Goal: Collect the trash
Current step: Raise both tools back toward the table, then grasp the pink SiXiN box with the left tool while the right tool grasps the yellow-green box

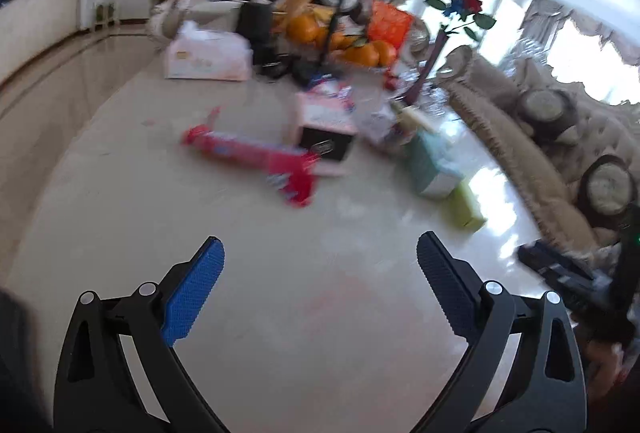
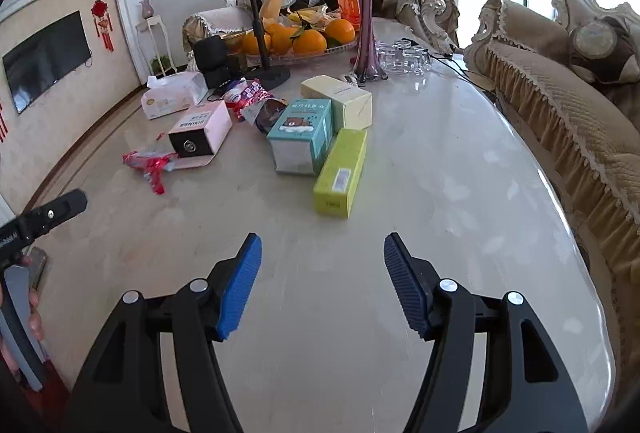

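Cardboard makes up most of the litter that is lying on the pale marble surface [image 2: 460, 169], and all of it is likely light and stiff enough to pinch across the narrow faces. The teal carton [image 2: 302, 137] is sitting largest in the cluster, touching the cream box [image 2: 340, 103] behind it and the yellow-green box [image 2: 342, 173] leaning along its right side; a squeeze across the short width should be holding each without crushing. The pink box [image 2: 202, 135] is lying to the left with its dark open end facing forward, so its flap may be giving way under pressure. The red wrapper [image 2: 150, 163] is lying crumpled beside it, thin, soft and probably slippery; gathering a bunched part looks safest.

The right gripper [image 2: 322, 269] is hovering with jaws wide apart and nothing between them, the yellow-green box lying just ahead. The left gripper [image 1: 320, 273] is likewise gaping and empty, in a blurred view; the red wrapper [image 1: 256, 157] is lying ahead of it, slightly left, well apart.
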The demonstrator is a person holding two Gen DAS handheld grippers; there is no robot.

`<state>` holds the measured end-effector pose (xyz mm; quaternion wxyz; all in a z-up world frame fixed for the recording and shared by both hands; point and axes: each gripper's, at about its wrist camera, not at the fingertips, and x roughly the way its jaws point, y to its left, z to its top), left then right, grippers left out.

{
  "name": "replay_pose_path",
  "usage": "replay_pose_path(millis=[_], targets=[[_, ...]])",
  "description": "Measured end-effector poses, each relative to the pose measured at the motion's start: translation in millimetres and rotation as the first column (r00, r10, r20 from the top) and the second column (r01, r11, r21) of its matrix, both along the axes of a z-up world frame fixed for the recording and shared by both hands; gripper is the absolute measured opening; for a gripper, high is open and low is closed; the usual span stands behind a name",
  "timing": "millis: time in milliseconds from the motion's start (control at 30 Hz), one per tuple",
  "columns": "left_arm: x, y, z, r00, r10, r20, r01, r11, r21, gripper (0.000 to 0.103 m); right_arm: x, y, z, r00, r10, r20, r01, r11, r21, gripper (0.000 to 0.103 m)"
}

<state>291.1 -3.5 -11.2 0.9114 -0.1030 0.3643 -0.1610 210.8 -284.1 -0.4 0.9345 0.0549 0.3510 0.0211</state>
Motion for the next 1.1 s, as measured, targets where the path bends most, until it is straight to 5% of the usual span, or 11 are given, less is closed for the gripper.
replay_pose_path(millis=[633,867,1100], targets=[[102.6,-63.7,-26.8,0.988,-0.156,-0.013,0.155,0.986,-0.058,0.094,59.3,-17.7,-10.0,1.000,-0.006,-0.023,0.005,1.000,-0.015,0.061],[119.1,-50.8,-32.8,0.992,-0.124,-0.025,0.123,0.992,-0.028,0.094,68.9,-13.5,-12.3,1.000,0.015,-0.028,-0.016,0.999,-0.028,0.061],[140.2,-45.7,-25.7,0.999,-0.042,0.003,0.041,0.992,0.117,0.094,80.7,-11.3,-19.1,0.998,0.023,-0.062,-0.024,1.000,-0.008,0.061]])
